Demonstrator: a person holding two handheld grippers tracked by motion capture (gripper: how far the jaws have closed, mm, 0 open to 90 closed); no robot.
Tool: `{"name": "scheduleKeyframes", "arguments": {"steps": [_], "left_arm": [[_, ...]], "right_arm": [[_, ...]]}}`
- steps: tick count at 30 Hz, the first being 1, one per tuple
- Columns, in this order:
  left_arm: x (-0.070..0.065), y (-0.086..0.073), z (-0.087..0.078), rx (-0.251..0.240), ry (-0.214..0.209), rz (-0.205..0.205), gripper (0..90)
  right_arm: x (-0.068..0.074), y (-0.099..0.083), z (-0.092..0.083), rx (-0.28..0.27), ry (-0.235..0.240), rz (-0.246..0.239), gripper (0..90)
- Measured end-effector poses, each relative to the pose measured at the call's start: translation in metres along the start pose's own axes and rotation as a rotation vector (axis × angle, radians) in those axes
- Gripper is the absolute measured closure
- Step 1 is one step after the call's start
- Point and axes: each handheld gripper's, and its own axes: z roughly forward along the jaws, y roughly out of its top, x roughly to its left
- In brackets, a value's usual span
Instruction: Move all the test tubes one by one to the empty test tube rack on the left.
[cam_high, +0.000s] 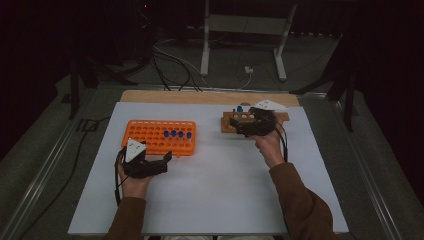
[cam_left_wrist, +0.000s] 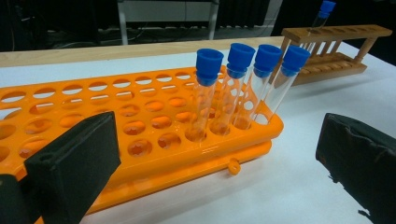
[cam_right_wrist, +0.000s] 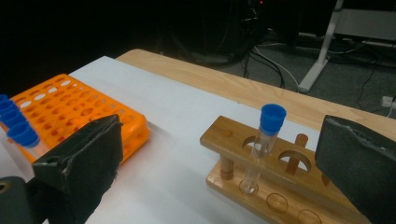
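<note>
The wooden rack (cam_right_wrist: 261, 179) lies right under the right claw (cam_right_wrist: 219, 163), between its wide-open jaws. It is a light-brown frame, a top bar with round holes over a base with shallow cups, joined by pegs. 1 clear tube (cam_right_wrist: 262, 147) with a blue cap stands in it, leaning slightly, its foot in a cup, nearer the claw's right-hand jaw in the right gripper view.

The orange rack (cam_left_wrist: 140, 130), a flat plastic grid of many holes, sits just ahead of the left claw (cam_left_wrist: 219, 163). 4 clear blue-capped tubes (cam_left_wrist: 243, 86) stand side by side at its right end, tilted rightward, between that claw's open jaws.
</note>
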Motion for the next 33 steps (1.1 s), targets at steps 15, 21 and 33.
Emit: {"name": "scheduleKeyframes", "arguments": {"steps": [15, 21, 33], "left_arm": [[-0.002, -0.001, 0.003, 0.012, -0.007, -0.006, 0.6], [0.001, -0.002, 0.003, 0.013, -0.009, -0.016, 0.7], [0.001, -0.002, 0.003, 0.014, -0.009, -0.017, 0.7]], "right_arm": [[-0.022, -0.012, 0.034, 0.087, -0.061, 0.015, 21.3], [-0.024, -0.015, 0.04, 0.05, -0.12, -0.002, 53.1], [-0.018, -0.018, 0.053, 0.054, -0.121, -0.029, 75.9]]}}
